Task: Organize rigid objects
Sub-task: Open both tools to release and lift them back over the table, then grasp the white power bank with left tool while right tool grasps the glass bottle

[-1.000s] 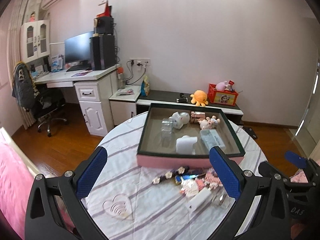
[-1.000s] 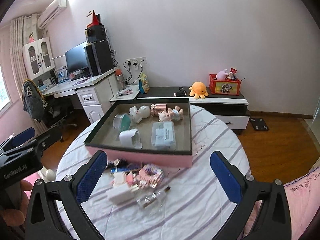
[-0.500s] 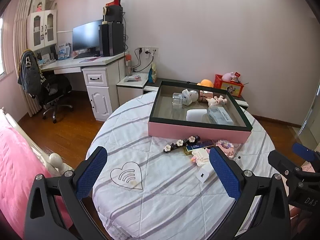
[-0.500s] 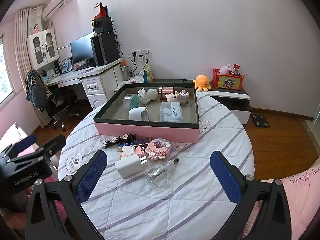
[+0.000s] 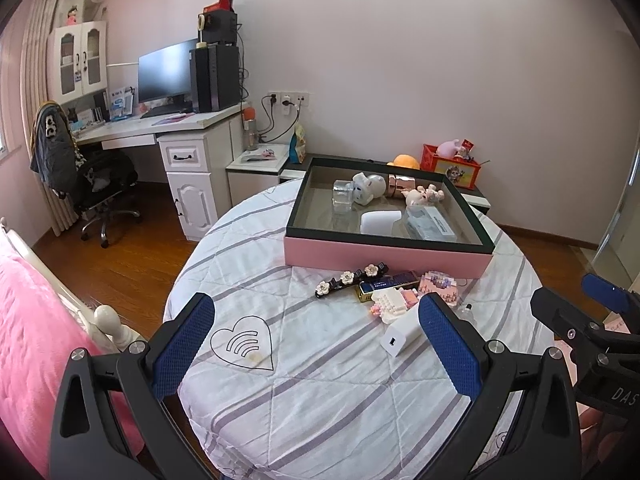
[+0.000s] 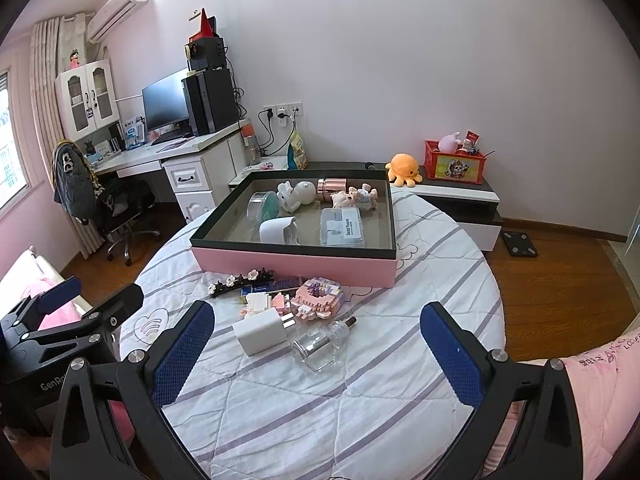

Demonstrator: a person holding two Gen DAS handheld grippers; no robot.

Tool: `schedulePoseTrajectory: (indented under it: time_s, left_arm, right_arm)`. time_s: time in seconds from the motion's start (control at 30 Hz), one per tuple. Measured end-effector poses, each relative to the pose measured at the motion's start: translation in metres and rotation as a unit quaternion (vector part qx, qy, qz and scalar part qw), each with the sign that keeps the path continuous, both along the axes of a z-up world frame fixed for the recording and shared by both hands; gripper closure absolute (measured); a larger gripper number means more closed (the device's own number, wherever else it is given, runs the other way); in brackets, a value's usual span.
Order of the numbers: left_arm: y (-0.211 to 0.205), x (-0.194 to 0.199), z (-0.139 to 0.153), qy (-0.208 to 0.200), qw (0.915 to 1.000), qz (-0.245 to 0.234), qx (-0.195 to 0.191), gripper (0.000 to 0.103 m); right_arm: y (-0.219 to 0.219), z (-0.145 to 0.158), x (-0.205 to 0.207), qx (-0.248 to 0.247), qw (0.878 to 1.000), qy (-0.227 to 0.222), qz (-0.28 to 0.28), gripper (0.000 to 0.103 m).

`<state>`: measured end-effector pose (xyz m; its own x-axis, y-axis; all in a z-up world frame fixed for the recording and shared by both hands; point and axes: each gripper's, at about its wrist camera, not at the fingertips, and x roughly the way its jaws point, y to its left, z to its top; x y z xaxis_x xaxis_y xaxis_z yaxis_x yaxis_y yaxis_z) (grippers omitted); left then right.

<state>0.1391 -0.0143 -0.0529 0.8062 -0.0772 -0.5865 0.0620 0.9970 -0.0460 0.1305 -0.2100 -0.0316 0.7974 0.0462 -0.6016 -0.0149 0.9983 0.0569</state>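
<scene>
A pink box with a dark rim (image 5: 384, 254) (image 6: 296, 262) stands at the far side of the round table and holds several small items. In front of it lie a flowered hair clip (image 5: 350, 276) (image 6: 238, 280), a dark blue-and-gold bar (image 5: 386, 283), pink block models (image 5: 438, 282) (image 6: 318, 300), a white charger (image 5: 400, 334) (image 6: 260, 330) and a clear glass bottle (image 6: 320, 344). My left gripper (image 5: 316, 344) is open above the near table edge. My right gripper (image 6: 316, 344) is open too, with nothing between its fingers.
The table wears a white quilted cloth with grey stripes and a heart mark (image 5: 242, 344). A pink bed (image 5: 32, 340) lies at the left. A desk with a monitor (image 5: 164, 76), an office chair (image 5: 100, 184) and a low cabinet with an orange plush (image 6: 404, 170) line the wall.
Both grippers have pulled back and up from the table, so the box and loose items look farther away. Both stay open and nothing on the table has moved.
</scene>
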Motion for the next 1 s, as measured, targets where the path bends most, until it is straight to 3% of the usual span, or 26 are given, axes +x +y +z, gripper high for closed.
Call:
schedulePoseTrajectory:
  time_s: [0.4,0.77,1.0]
  left_arm:
    - [-0.022,0.015,-0.039,0.046,0.9985,-0.028,0.007,0.000]
    - [-0.050,0.051,-0.089,0.105,0.9912,-0.079,0.016,0.002]
    - [-0.068,0.072,-0.107,0.126,0.9842,-0.118,0.039,0.014]
  right_arm:
    - [-0.032,-0.047,0.018,-0.009,0.997,0.073,-0.026,0.000]
    - [-0.037,-0.094,0.048,-0.017,0.991,0.136,0.010,0.000]
    - [-0.041,-0.103,0.057,-0.006,0.989,0.146,0.021,0.000]
